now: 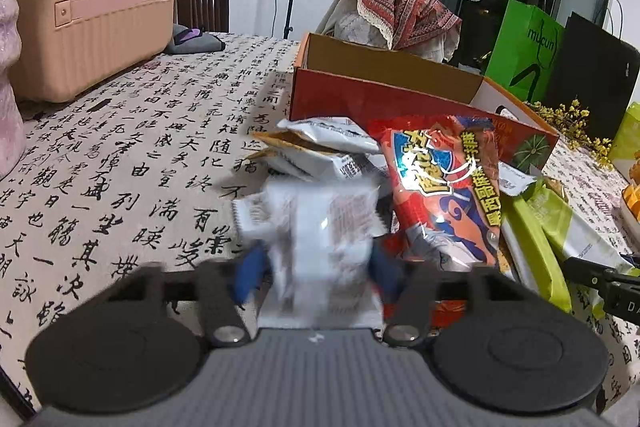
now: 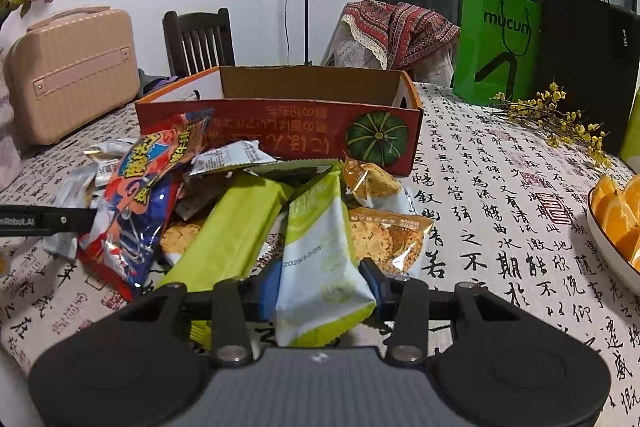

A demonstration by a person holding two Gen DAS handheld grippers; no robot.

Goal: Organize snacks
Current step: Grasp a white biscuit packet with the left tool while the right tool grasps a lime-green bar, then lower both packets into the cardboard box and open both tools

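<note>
On the table, over a calligraphy-print tablecloth (image 2: 500, 187), a loose pile of snack packets lies just in front of an open orange cardboard box (image 2: 280, 131) printed with a green pumpkin. Left gripper (image 1: 320, 267): blue pads pressed against both sides of a white snack packet (image 1: 320, 227), which stands up between them; the packet is motion-blurred, so its print cannot be read. Right gripper (image 2: 320, 283): jaws closed on the near end of a green-and-white snack packet (image 2: 320, 247), whose far end points toward the box. Beside that packet, on its left, lies a lime-green packet (image 2: 232, 235); on its right, two clear-windowed packets of golden biscuits (image 2: 384, 235) rest near each other. A red-and-blue crisp bag (image 1: 444, 187) leans against the box's front wall, with further white packets (image 1: 324, 143) stacked beside it. The box interior shows only bare brown cardboard where it is in view.

Background: a pink hard-shell vanity case (image 1: 92, 11) on the table's far left, a dark wooden chair (image 2: 200, 39) behind, a green paper shopping bag (image 2: 500, 47) and black bag (image 2: 588, 67) at the right, a sprig of yellow flowers (image 2: 560, 123), and a bowl of orange segments (image 2: 616, 215) at the right edge.
</note>
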